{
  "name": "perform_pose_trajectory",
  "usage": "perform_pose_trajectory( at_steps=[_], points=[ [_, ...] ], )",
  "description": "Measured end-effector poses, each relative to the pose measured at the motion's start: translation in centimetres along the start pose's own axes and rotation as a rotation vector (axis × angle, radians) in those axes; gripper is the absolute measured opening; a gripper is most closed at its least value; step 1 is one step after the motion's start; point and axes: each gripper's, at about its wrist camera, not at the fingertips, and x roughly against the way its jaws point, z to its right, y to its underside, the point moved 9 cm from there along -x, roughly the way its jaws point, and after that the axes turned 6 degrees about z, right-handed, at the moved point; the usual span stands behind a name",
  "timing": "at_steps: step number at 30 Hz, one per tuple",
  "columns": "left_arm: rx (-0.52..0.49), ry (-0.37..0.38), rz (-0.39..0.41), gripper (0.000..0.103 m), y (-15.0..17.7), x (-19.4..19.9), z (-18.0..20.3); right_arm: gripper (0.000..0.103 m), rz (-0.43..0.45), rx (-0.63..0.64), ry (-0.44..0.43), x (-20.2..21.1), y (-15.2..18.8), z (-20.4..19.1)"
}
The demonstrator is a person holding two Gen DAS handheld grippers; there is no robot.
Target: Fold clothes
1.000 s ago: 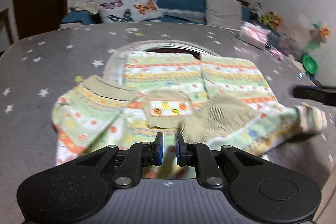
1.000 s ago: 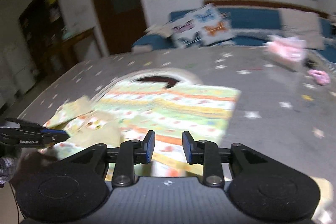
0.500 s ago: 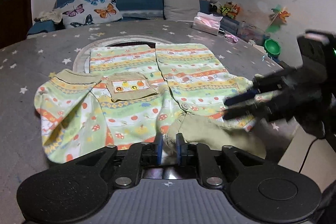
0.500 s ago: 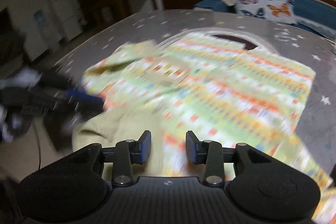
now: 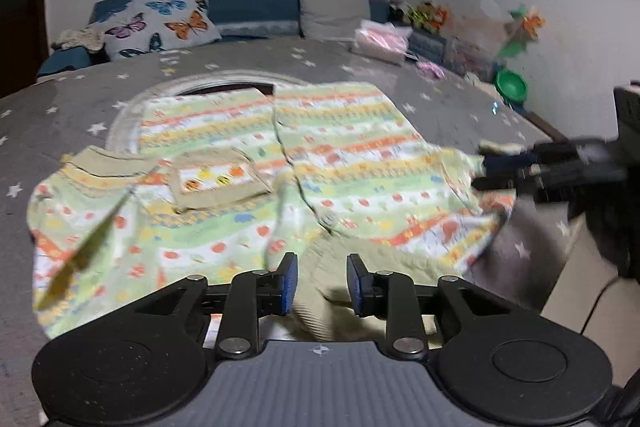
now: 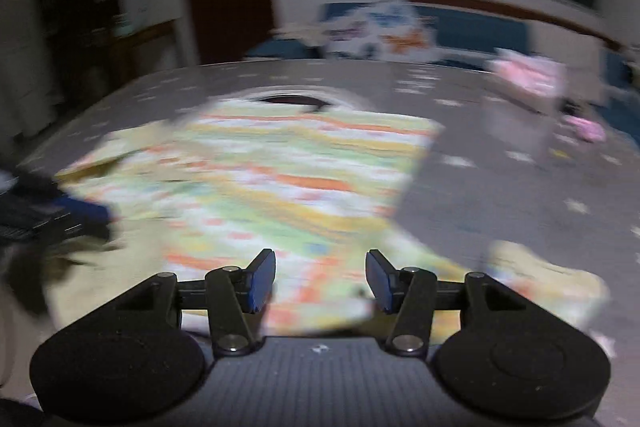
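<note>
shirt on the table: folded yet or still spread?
Spread. The shirt lies open and front up on the table, body flat, both sleeves out to the sides, pocket showing, no fold made.

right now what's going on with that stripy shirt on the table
A person with a handheld gripper in each hand is working on a striped patterned shirt spread face up on the grey star-print table. The left gripper is open over the khaki collar at the near edge. The right gripper is open too, hovering over the near right part of the shirt. No fold is finished yet.
</note>
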Motion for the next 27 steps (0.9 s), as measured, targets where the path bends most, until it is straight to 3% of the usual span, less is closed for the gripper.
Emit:
perform_pose_trajectory(
  at_steps=[7, 13, 20, 24, 27],
  points=[
    [-0.027, 0.011, -0.022, 0.040, 1.1, -0.8, 0.8, 0.051, -0.011, -0.137, 0.292, 2.8, 3.1, 7.7],
    [-0.042, 0.018, -0.031, 0.047, 1.4, -1.1, 1.3, 0.056, -0.019, -0.242, 0.505, 6.4, 6.5, 11.8],
    [-0.031, -0.004, -0.006, 0.048, 0.5, -0.5, 1.1, 0.056, 0.032, -0.231, 0.454, 6.0, 5.0, 12.5],
    [-0.001, -0.088, 0.033, 0.048, -0.9, 0.2, -1.3, 0.056, -0.007, -0.234, 0.395, 3.9, 4.7, 12.5],
    [0.027, -0.186, 0.050, 0.048, -2.0, 0.0, -4.3, 0.058, -0.004, -0.220, 0.401, 2.9, 4.4, 12.6]
  ],
)
